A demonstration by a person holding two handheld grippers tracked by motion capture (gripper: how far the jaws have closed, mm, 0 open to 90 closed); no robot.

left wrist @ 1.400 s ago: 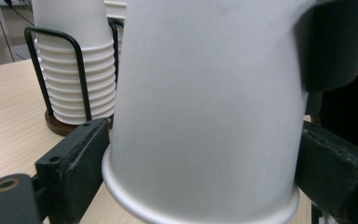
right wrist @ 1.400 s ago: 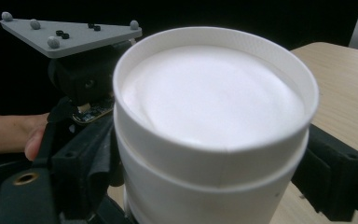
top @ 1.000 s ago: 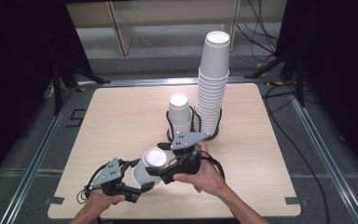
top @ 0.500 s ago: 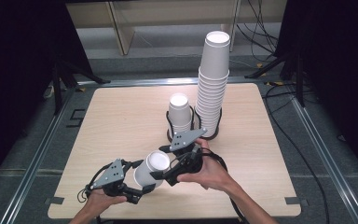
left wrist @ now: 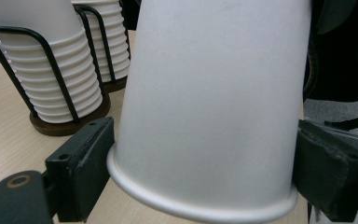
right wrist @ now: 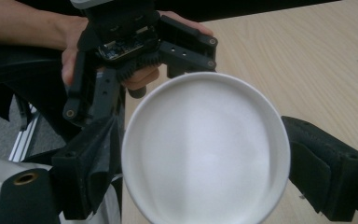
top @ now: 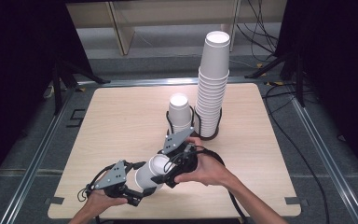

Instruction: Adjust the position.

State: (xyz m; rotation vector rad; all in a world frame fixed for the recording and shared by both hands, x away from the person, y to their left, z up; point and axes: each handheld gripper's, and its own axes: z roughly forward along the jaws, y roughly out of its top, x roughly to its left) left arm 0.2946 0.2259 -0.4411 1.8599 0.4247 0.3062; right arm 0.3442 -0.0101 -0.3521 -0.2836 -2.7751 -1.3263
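Two grippers on one white paper cup (top: 150, 171) here, low and a bit left of centre in the high view. Leftmost is the left gripper (top: 137, 189), bottom left of the frame, jaws narrowed onto the cup near its rim; in the left gripper view the rim (left wrist: 200, 205) sits right between the black pads, both pressed against the wall, cup tilted. Next over, the right gripper (top: 161, 173) comes at the same cup from the closed end. In the right gripper view the round white bottom of the cup (right wrist: 205, 149) sits between its jaws, pads close on either side, but I honestly can't tell if they're squeezing or just bracketing it. The cup is lifted off the wooden table (top: 121, 116).

Further right and up, around the middle of the frame, a short stack of cups (top: 179, 112) stands in a black wire holder (top: 168, 122), and just beside it to the right the tall stack (top: 213, 84) towers up. Both stand behind the right hand (top: 205, 168), well clear of it.
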